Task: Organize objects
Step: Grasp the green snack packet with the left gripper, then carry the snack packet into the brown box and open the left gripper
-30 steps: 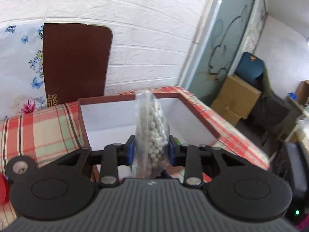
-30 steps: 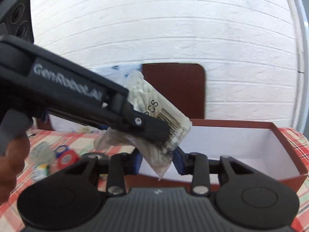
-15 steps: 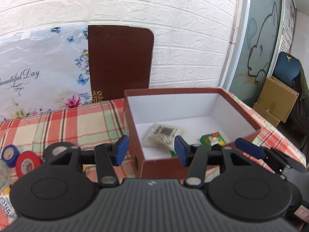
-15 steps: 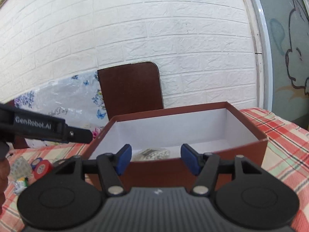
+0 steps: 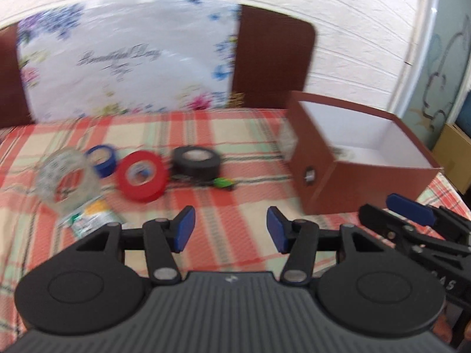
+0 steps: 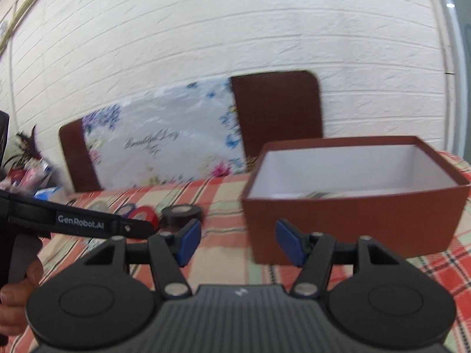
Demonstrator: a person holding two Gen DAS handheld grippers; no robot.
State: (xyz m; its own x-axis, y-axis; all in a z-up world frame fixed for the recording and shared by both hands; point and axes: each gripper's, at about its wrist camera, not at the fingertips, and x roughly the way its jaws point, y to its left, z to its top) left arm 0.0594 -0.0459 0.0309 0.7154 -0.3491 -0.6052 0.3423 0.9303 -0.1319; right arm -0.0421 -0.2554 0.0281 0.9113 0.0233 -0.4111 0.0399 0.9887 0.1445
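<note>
Around us: a plaid tablecloth (image 5: pixel 235 153) covers the table, with a floral sheet (image 5: pixel 126 58) and a brown board (image 5: pixel 270 58) propped against the white brick wall (image 6: pixel 235 29).
In the way: nothing lies between our left gripper (image 5: pixel 230 229) and the rolls.
Tape rolls: clear (image 5: pixel 66 179), blue (image 5: pixel 103 158), red (image 5: pixel 141 176) and black (image 5: pixel 196 161) sit in a loose row ahead and left of our left fingers.
Box: the brown box (image 5: pixel 323 173) stands to the right, a packet barely visible inside.
Left gripper: spread wide, empty.
Right gripper (image 6: pixel 238 242): spread wide, empty, just before the box wall.
</note>
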